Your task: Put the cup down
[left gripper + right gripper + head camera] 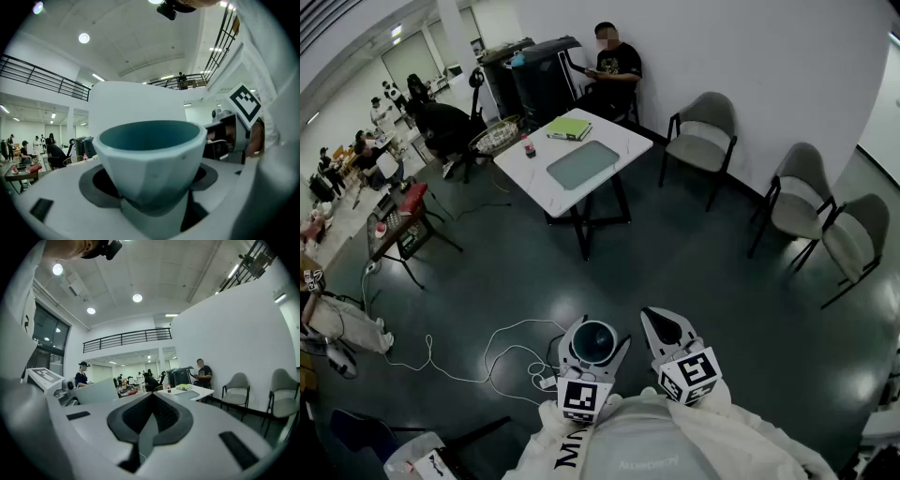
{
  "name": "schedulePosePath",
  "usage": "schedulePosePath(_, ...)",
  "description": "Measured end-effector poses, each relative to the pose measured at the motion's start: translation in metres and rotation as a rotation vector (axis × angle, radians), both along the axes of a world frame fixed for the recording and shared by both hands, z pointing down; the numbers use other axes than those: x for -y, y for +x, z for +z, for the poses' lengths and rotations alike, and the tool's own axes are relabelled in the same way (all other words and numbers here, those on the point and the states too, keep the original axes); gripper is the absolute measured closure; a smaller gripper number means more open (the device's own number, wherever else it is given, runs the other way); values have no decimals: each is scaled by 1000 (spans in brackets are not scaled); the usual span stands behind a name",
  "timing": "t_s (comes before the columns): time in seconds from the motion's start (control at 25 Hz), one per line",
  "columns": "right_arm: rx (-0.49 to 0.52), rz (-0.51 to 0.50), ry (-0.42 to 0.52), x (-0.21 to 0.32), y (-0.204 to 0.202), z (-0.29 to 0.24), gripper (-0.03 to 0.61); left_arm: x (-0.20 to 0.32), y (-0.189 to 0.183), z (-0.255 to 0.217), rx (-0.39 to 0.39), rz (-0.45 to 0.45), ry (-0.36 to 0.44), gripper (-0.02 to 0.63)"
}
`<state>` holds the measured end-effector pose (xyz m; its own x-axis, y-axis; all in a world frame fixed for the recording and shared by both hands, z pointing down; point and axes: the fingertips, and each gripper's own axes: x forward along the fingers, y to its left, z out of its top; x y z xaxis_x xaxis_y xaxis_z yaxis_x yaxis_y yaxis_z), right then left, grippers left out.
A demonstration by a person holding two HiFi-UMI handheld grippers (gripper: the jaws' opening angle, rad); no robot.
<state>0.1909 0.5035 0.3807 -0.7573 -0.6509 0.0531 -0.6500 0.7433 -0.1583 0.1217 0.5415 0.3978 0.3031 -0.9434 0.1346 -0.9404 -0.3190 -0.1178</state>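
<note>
The left gripper [593,345] is closed on the cup [150,154]: the jaws are spread wide and are pressed against the cup's lower body, with the rim standing above them. The cup is carried upright, mouth up, and its teal inside appears empty. It is held over the dark floor, close in front of the person and well apart from the white table [534,167] ahead. The right gripper [664,328] is clenched, pad against pad, with nothing between the jaws, and is held level just beside the left one.

The step in hand is judged to be the carry to a resting place, with the setting-down not yet begun. The table is the likely target. Its far corner is taken by a green book [569,128], its middle by a grey-green mat [582,164], and a small bottle [528,146] stands near the left edge. Bare top is seen along the near edge and at the near corner, so the cup is best aimed there, clear of the bottle and not half on the mat.

The cup should be brought in level and lowered until its base is fully seated on the tabletop, back from the edge, before the jaws are released. The grip should be opened evenly, so that the cup is not dragged or tipped, and the gripper drawn straight back. A white cable [487,361] lies looped on the floor near the person and should be stepped around.
</note>
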Motion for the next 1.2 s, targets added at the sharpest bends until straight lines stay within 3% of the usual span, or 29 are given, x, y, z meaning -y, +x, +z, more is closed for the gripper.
schedulePosePath(0.48,-10,-20,17,9,-2,2,574,13,5,3,0,3,-19,216)
schedulePosePath(1.2,4,-22,-11,25,44,25,574,35,49,27,32,45,-65,216)
